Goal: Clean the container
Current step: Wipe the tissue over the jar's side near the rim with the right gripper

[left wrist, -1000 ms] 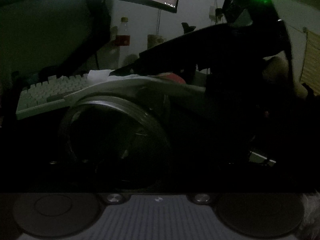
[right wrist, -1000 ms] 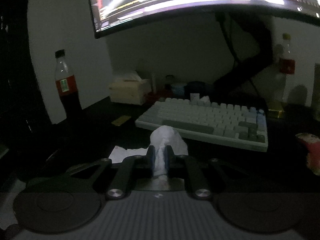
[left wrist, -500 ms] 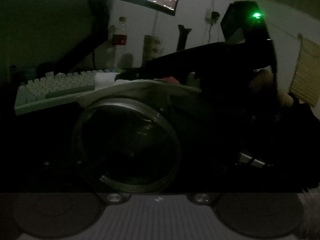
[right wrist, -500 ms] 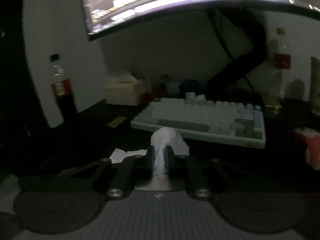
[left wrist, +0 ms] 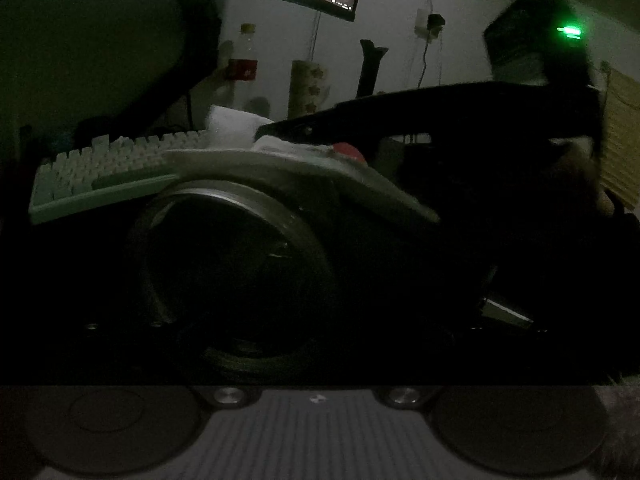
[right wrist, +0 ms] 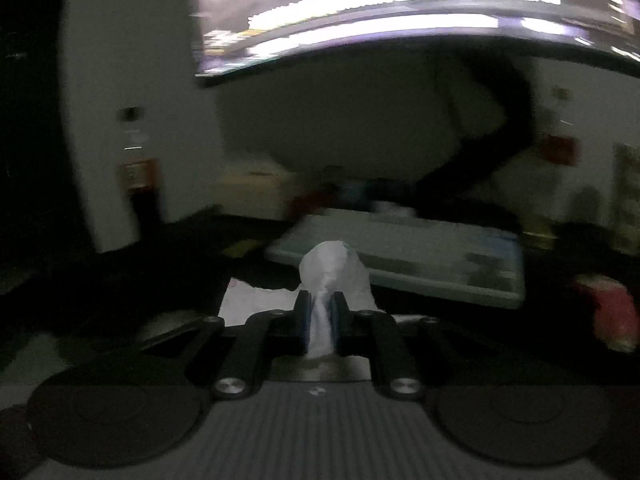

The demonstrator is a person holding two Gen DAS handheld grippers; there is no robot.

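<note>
A round, dark, metal-rimmed container faces the left wrist camera, mouth toward it, interior in shadow.

The right gripper has its two fingers drawn close together, pinching a wad of white tissue that bulges out past the blue pads. From the left wrist view it reaches in from the right as a dark silhouette. The left gripper's own fingers are lost in darkness.

Dim room: pale wall; dark desk; lit curved monitor overhead; pale keyboard; bottle.
</note>
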